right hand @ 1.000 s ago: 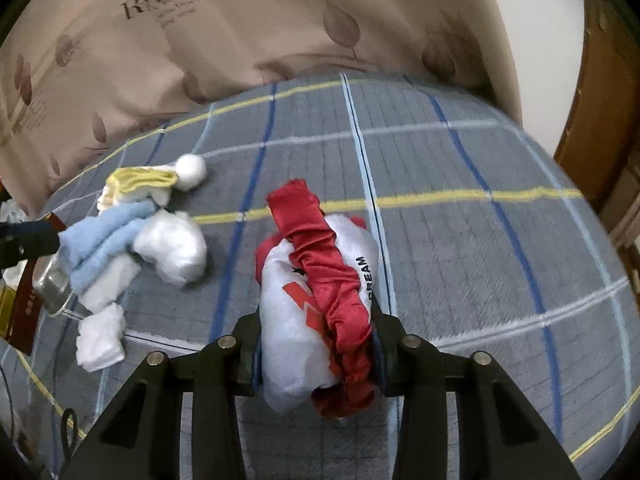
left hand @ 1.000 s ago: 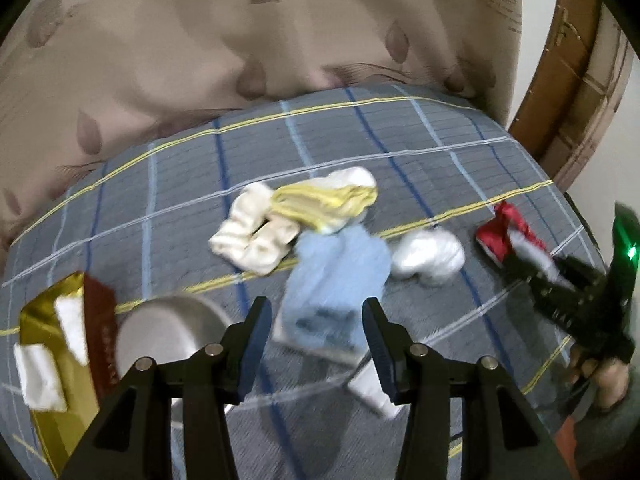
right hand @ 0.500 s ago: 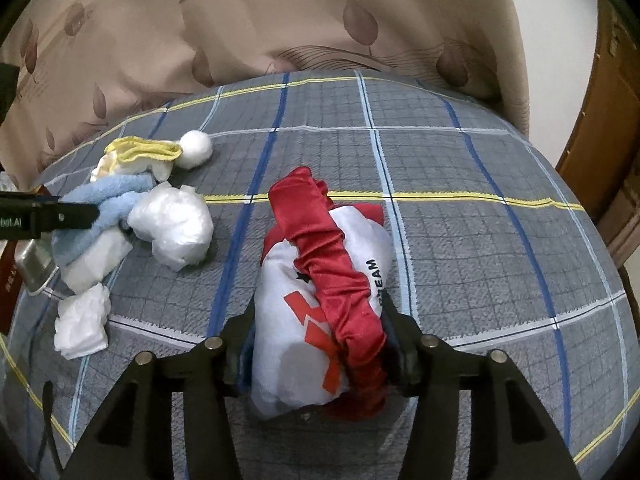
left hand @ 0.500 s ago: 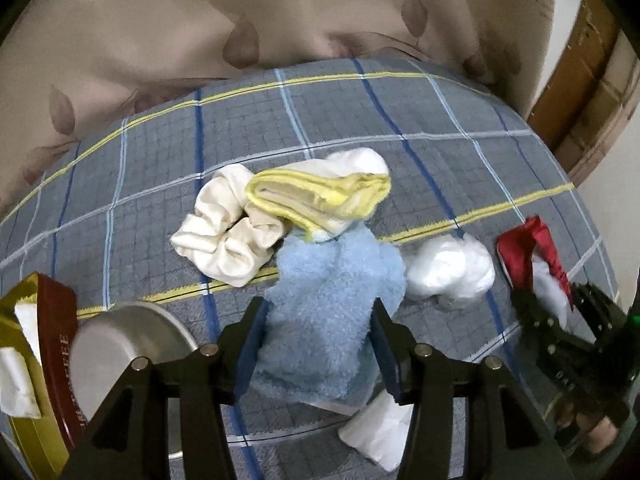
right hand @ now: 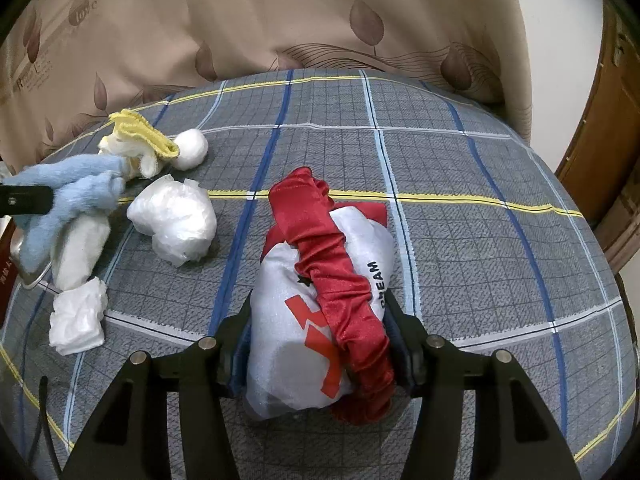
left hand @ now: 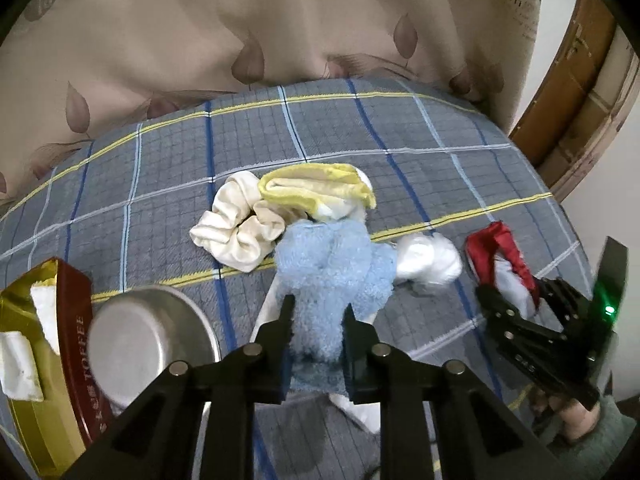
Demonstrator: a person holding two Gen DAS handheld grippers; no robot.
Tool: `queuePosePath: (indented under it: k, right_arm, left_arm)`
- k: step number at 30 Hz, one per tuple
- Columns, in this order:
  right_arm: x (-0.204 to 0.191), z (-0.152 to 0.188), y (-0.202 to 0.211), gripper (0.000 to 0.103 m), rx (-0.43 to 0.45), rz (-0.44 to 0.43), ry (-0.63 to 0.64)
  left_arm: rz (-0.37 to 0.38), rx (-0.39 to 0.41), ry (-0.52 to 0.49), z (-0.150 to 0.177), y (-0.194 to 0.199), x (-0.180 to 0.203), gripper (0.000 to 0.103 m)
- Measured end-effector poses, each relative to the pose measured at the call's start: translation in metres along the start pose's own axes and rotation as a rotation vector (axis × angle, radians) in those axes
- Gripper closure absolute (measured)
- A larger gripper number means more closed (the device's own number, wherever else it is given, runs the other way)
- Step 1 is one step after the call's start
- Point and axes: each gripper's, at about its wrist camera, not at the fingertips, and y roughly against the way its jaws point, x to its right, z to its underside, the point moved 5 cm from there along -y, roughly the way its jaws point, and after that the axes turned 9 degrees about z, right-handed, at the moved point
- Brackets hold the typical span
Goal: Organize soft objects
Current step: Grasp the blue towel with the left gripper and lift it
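Note:
My left gripper [left hand: 318,312] is shut on a fluffy light-blue cloth [left hand: 334,268], lifting its near end off the plaid bed cover. Behind it lie a cream scrunchie [left hand: 236,228], a folded yellow cloth [left hand: 316,186] and a crumpled white plastic ball [left hand: 430,258]. My right gripper [right hand: 320,320] is shut on a red and white fabric bundle [right hand: 320,288], which rests low over the cover. The blue cloth also shows at the left of the right wrist view [right hand: 68,196], with the white ball [right hand: 174,222] beside it.
A metal bowl [left hand: 148,340] and a gold and red toffee tin [left hand: 44,356] sit at the near left. A white tissue wad [right hand: 78,316] and a small white pompom [right hand: 192,154] lie on the cover. A beige curtain [left hand: 280,40] hangs behind; a wooden door frame [left hand: 576,80] stands right.
My left gripper moved forward onto the blue cloth and closed on it, pulling it up. My right gripper kept its hold on the red and white bundle and shifted only slightly.

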Motion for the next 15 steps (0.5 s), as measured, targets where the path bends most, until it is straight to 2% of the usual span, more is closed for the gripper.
queuePosePath:
  k: [11,15]
  right_arm:
    - [-0.001,0.0,-0.001,0.048,-0.001,0.013,0.01]
    - [-0.001,0.0,-0.001,0.048,-0.001,0.014,0.009]
  left_arm:
    - [0.093,0.061,0.01,0.003,0.055,0.01,0.084]
    - [0.091,0.09,0.015,-0.002,0.072,0.007,0.084]
